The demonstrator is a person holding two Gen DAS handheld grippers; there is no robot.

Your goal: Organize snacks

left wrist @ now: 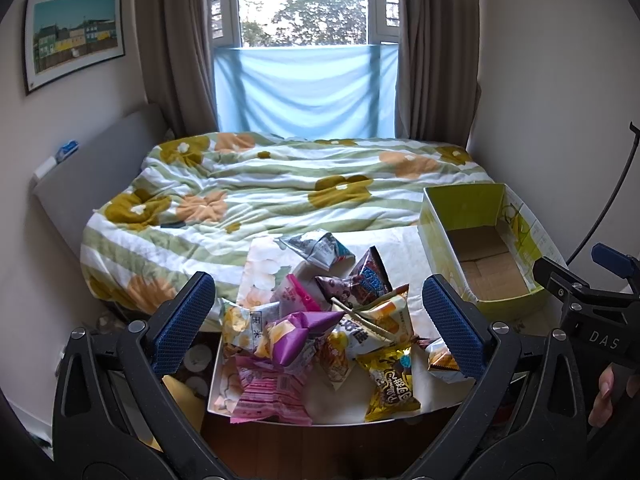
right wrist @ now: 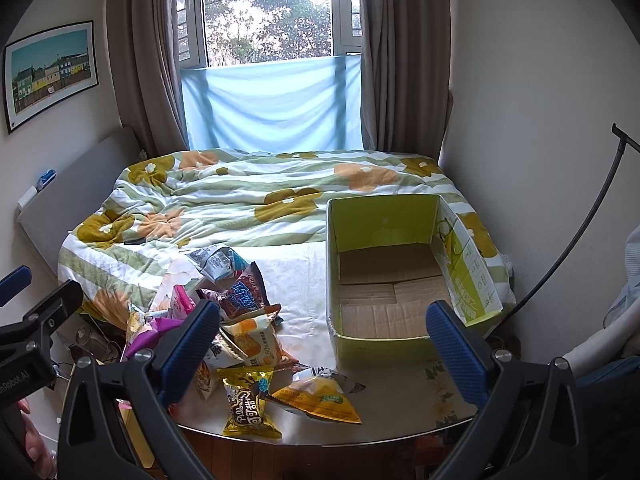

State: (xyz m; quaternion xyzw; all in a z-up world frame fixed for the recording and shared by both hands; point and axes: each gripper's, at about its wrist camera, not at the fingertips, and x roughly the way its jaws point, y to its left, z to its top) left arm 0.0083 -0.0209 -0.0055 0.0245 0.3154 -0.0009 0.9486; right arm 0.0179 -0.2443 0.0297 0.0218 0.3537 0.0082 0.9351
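In the left wrist view, the left gripper (left wrist: 320,320) is held spread wide and empty above the snack pile (left wrist: 320,332), which is heaped on the table (left wrist: 436,392) to the left of the cardboard box (left wrist: 486,252). No packet is touched yet. The sorting is judged barely begun, since the box is seen bare inside.

In the right wrist view, the right gripper (right wrist: 324,344) is likewise spread and empty, aimed between pile and box. The yellow packet (right wrist: 250,408) and orange packet (right wrist: 320,398) are found just left of the box's near corner. A descent onto one packet is called for next, then a carry to the box.
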